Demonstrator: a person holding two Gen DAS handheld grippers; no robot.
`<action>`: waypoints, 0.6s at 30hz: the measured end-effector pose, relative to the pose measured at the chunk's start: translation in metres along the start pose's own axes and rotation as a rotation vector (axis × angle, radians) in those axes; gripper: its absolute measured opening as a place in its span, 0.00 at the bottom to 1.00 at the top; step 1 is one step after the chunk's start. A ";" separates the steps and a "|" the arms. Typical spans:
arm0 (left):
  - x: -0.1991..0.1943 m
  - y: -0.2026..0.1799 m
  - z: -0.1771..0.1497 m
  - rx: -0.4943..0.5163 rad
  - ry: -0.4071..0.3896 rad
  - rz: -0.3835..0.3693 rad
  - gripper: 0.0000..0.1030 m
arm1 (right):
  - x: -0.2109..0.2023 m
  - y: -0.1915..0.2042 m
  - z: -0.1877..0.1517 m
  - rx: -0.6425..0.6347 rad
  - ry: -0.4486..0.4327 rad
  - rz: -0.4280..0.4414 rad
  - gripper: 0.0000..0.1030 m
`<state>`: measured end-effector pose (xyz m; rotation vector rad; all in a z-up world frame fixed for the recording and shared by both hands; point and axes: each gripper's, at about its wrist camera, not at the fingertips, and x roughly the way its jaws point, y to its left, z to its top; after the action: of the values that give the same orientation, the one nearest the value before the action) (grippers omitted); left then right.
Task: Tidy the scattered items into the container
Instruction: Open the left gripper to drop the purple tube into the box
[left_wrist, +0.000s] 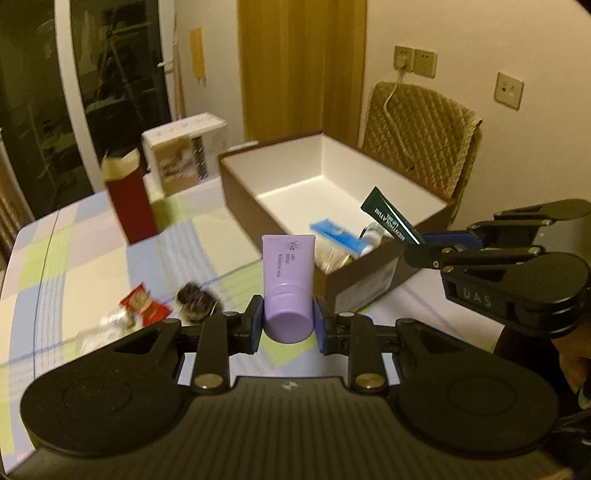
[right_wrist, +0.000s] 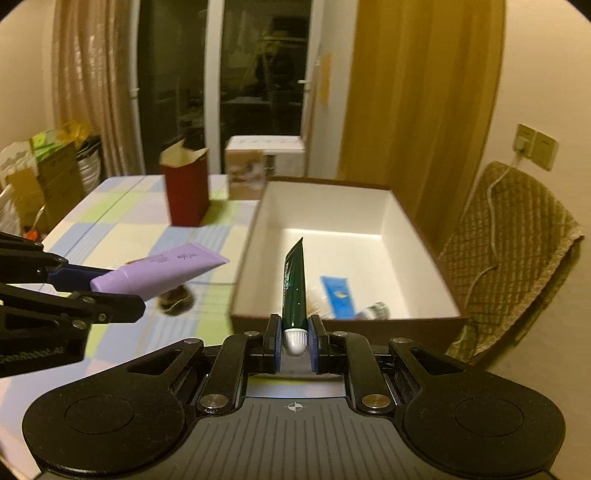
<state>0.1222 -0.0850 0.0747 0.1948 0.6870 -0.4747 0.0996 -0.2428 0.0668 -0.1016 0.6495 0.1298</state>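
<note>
My left gripper (left_wrist: 288, 323) is shut on a lilac tube (left_wrist: 288, 273), held by its cap end above the checked tablecloth (left_wrist: 92, 266). In the right wrist view the same lilac tube (right_wrist: 162, 271) and left gripper (right_wrist: 96, 291) show at the left. My right gripper (right_wrist: 295, 341) is shut on a dark green tube (right_wrist: 294, 284) at its white cap, over the near wall of the brown box (right_wrist: 332, 325). In the left wrist view that green tube (left_wrist: 391, 218) juts from the right gripper (left_wrist: 421, 247) above the box (left_wrist: 369, 284). A blue packet (right_wrist: 340, 295) and a small jar (right_wrist: 376, 310) lie inside the box.
On the cloth to the left lie a red wrapped sweet (left_wrist: 144, 302), a dark round item (left_wrist: 195, 299) and a clear wrapper (left_wrist: 99, 332). A red carton (left_wrist: 129, 195) and a white carton (left_wrist: 184, 155) stand at the back. A padded chair (left_wrist: 421, 136) stands behind the box.
</note>
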 end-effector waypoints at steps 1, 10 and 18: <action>0.003 -0.003 0.006 0.005 -0.008 -0.007 0.22 | 0.002 -0.006 0.003 0.005 -0.003 -0.007 0.16; 0.046 -0.026 0.060 0.070 -0.051 -0.056 0.22 | 0.032 -0.055 0.026 0.037 -0.012 -0.046 0.16; 0.105 -0.039 0.076 0.091 -0.007 -0.083 0.22 | 0.073 -0.087 0.030 0.072 0.041 -0.044 0.16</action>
<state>0.2162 -0.1813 0.0637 0.2506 0.6688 -0.5864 0.1888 -0.3180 0.0509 -0.0490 0.6918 0.0615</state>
